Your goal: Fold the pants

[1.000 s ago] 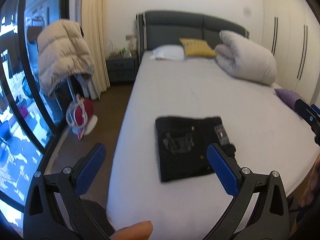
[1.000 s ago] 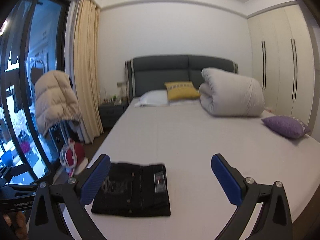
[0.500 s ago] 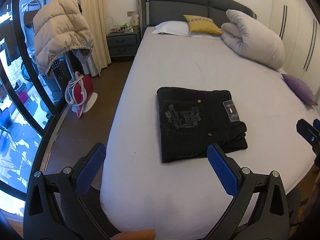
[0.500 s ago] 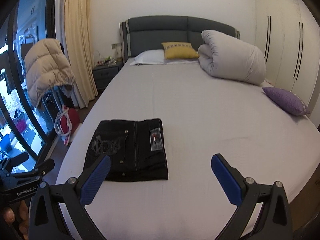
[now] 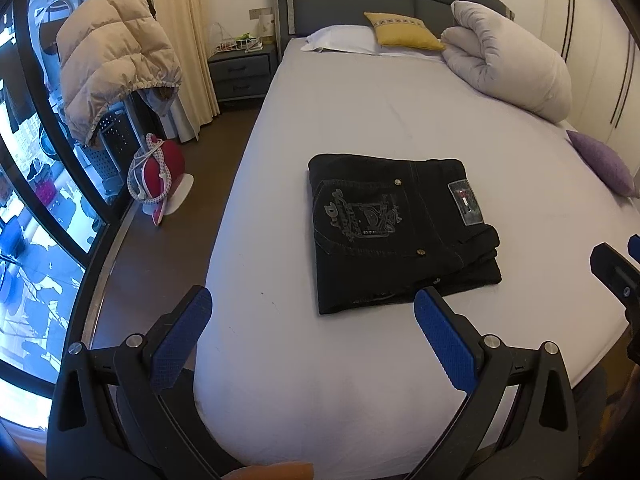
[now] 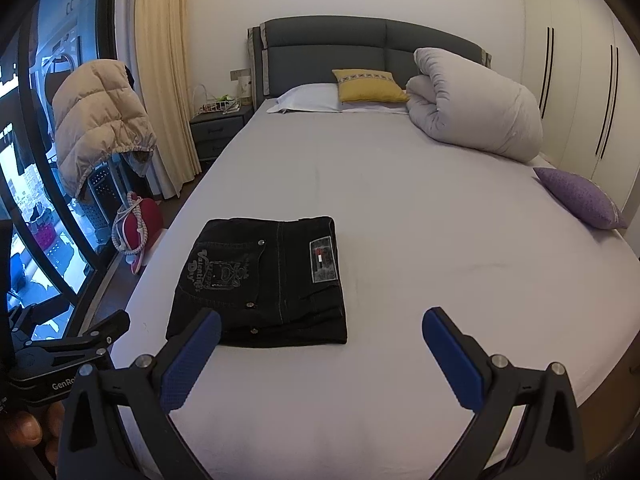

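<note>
Black pants (image 5: 396, 228) lie folded into a thick rectangle on the white bed (image 5: 360, 360), near its foot and left side, pocket print and label facing up. They also show in the right wrist view (image 6: 264, 280). My left gripper (image 5: 312, 336) is open and empty, held above the bed's foot edge, short of the pants. My right gripper (image 6: 320, 356) is open and empty, to the right of and short of the pants. The left gripper's body (image 6: 60, 364) shows at the lower left of the right wrist view.
A rolled white duvet (image 6: 476, 104), a yellow cushion (image 6: 368, 86) and a white pillow (image 6: 308, 98) lie at the bed's head. A purple cushion (image 6: 580, 198) is at the right edge. A nightstand (image 5: 242, 70), a chair with a beige jacket (image 5: 116, 68) and a red bag (image 5: 160, 176) stand left.
Both grippers have risen and tilted down toward the bed, so the folded pants sit higher and larger in view. The pants have not moved. Both grippers stay open.
</note>
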`<state>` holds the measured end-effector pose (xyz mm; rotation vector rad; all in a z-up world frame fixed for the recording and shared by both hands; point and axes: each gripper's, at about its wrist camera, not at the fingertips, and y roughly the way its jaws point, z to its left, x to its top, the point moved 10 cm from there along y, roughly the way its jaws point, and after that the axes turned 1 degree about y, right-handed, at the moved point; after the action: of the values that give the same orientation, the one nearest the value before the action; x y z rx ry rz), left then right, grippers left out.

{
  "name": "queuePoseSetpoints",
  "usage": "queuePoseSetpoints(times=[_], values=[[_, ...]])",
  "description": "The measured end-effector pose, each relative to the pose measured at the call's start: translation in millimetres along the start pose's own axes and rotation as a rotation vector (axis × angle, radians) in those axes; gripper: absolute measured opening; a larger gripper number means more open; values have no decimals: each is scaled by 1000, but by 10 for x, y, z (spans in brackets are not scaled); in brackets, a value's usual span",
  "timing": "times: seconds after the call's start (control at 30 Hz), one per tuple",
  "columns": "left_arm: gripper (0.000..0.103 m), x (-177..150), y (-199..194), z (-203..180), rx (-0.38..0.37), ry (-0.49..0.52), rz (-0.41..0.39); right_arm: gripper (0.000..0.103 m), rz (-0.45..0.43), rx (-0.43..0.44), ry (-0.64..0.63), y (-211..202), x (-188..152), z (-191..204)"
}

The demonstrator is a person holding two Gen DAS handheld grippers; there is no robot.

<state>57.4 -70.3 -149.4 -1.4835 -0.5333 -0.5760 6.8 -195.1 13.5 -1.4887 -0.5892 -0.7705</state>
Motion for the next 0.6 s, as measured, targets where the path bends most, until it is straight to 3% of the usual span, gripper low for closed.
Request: queuePoseSetpoints(times=[0.6], values=[[103, -46, 90, -3, 11, -7, 34, 103, 23, -8, 4, 28, -50, -14]])
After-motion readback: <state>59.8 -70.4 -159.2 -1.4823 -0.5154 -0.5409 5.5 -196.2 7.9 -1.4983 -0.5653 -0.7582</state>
